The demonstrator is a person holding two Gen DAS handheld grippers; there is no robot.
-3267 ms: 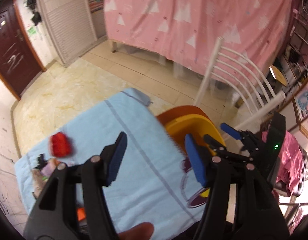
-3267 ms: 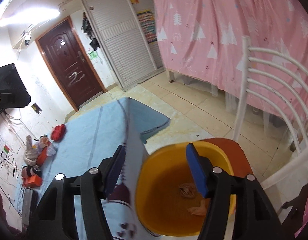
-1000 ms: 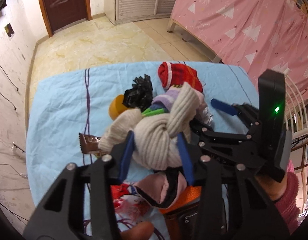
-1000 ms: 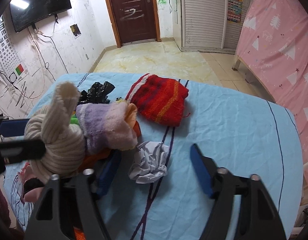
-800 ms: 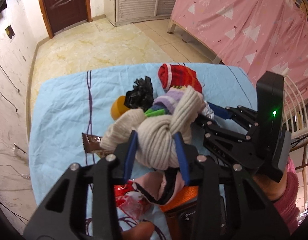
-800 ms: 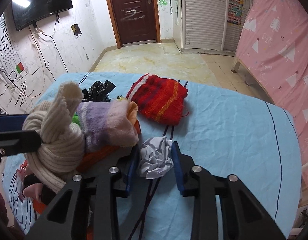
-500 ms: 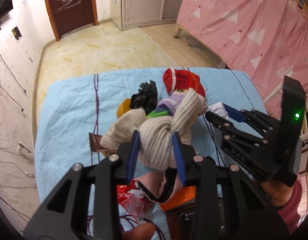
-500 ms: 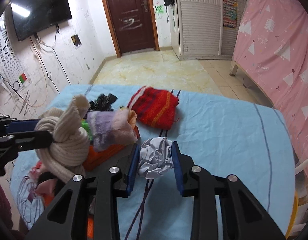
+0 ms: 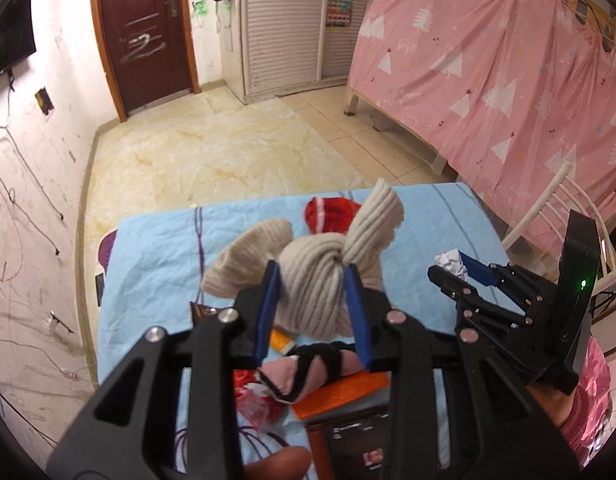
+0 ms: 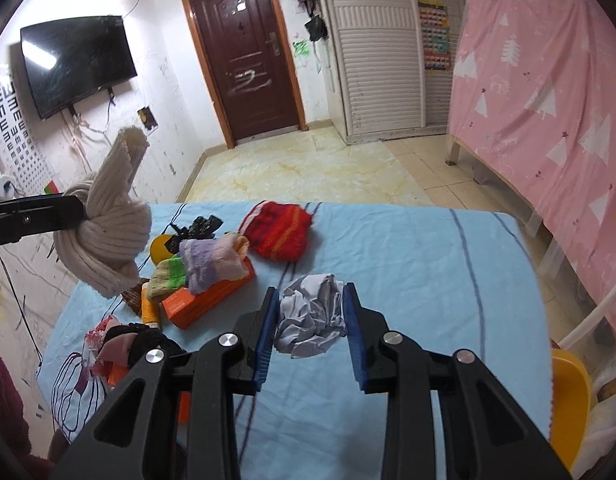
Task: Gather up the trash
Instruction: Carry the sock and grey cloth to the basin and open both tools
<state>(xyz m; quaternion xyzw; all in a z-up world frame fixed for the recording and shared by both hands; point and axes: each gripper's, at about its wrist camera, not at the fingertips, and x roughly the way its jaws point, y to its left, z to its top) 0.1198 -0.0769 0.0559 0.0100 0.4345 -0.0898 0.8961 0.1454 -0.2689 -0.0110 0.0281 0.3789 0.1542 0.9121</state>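
Observation:
My left gripper [image 9: 313,312] is shut on a knotted cream knit sock bundle [image 9: 312,276] and holds it above the blue-clothed table [image 9: 156,256]. In the right wrist view the same bundle [image 10: 104,232] hangs at the left, clear of the cloth. My right gripper [image 10: 311,332] is shut on a crumpled grey-white paper ball [image 10: 312,320], lifted off the table. The left wrist view shows that paper ball [image 9: 450,262] at the tips of the right gripper [image 9: 454,270]. An orange basin [image 10: 570,396] peeks out past the table's right edge.
On the table lie a red striped knit piece [image 10: 278,232], a purple and green fuzzy sock [image 10: 204,264] on an orange box [image 10: 208,300], a black bag [image 10: 198,226], a yellow round lid [image 10: 161,247] and a pink-black sock [image 9: 308,368]. A white chair [image 9: 548,204] stands right.
The right gripper closed on the paper ball and lifted it off the cloth toward the right. The left gripper rose with the sock bundle, clear of the pile.

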